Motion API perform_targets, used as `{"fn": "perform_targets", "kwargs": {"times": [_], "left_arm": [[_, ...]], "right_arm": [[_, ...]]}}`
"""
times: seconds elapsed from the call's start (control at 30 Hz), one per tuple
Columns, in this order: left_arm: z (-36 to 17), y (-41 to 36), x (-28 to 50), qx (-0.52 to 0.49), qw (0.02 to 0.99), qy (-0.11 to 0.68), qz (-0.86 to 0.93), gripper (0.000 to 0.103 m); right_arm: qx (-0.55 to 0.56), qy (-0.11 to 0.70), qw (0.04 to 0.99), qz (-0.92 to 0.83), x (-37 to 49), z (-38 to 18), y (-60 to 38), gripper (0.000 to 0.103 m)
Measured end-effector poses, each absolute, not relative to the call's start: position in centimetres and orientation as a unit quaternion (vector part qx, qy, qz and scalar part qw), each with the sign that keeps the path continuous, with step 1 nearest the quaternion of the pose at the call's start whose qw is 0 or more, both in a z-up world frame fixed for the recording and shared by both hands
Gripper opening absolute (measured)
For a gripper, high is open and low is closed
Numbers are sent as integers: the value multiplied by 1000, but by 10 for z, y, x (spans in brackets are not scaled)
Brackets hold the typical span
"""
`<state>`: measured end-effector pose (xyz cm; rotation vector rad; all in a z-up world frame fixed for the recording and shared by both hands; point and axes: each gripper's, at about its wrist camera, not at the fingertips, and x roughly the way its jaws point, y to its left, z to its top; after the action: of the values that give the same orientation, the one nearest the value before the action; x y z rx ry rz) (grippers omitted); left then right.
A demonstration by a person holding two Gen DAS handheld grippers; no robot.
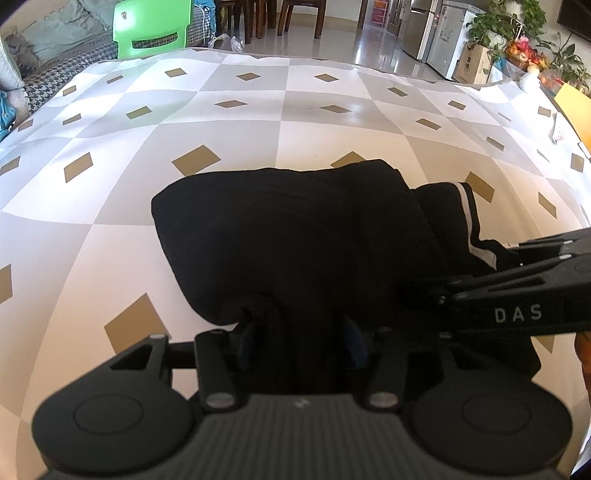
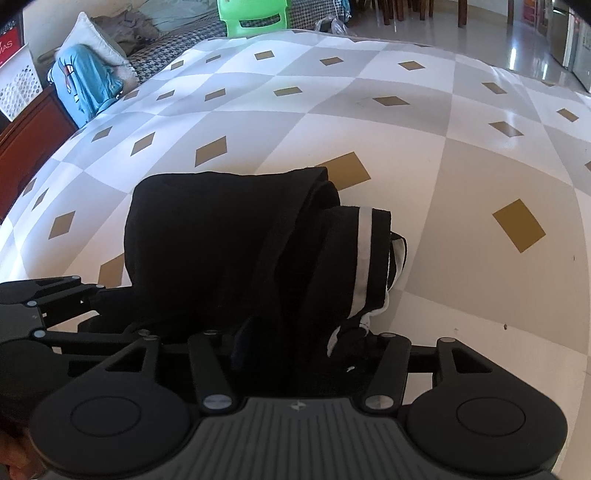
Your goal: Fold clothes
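A black garment (image 1: 295,236) with a white side stripe lies folded in a thick bundle on the checkered table cover (image 1: 258,110). It also shows in the right wrist view (image 2: 229,243). My left gripper (image 1: 301,332) is shut on the near left edge of the bundle. My right gripper (image 2: 295,343) is shut on the near right edge, by the white stripe (image 2: 364,258). The two grippers sit side by side; the right one shows at the right of the left wrist view (image 1: 517,295), the left one at the left of the right wrist view (image 2: 48,306). The fingertips are buried in cloth.
A green plastic chair (image 1: 153,27) stands at the far edge. A sofa with cushions (image 2: 110,48) and a blue garment (image 2: 85,85) is at the far left. A yellow object (image 1: 576,110) and papers lie at the right edge. Plants and a fridge stand beyond.
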<state>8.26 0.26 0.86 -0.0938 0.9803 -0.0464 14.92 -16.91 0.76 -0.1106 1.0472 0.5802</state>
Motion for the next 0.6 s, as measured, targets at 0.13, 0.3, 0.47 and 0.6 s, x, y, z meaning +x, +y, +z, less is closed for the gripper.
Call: {"fn": "perform_targets", "kwargs": {"times": [0.13,0.3,0.47,0.6], "left_arm": [[7,5,83,-53,881,469,-24,49],[9,0,83,-48,883,465,-28,39],[14,-11,81,-26,886,463,-22,31],[22,-12,79,-31,889,457,-18,29]], "right_arm": [[-57,488,827,275,149,7,-167,57],[-65,483,827,281,148,7,-163,42],[-74,466,833,288,142,17,-160,23],[-82,454,838,293,136,27,-158,23]]}}
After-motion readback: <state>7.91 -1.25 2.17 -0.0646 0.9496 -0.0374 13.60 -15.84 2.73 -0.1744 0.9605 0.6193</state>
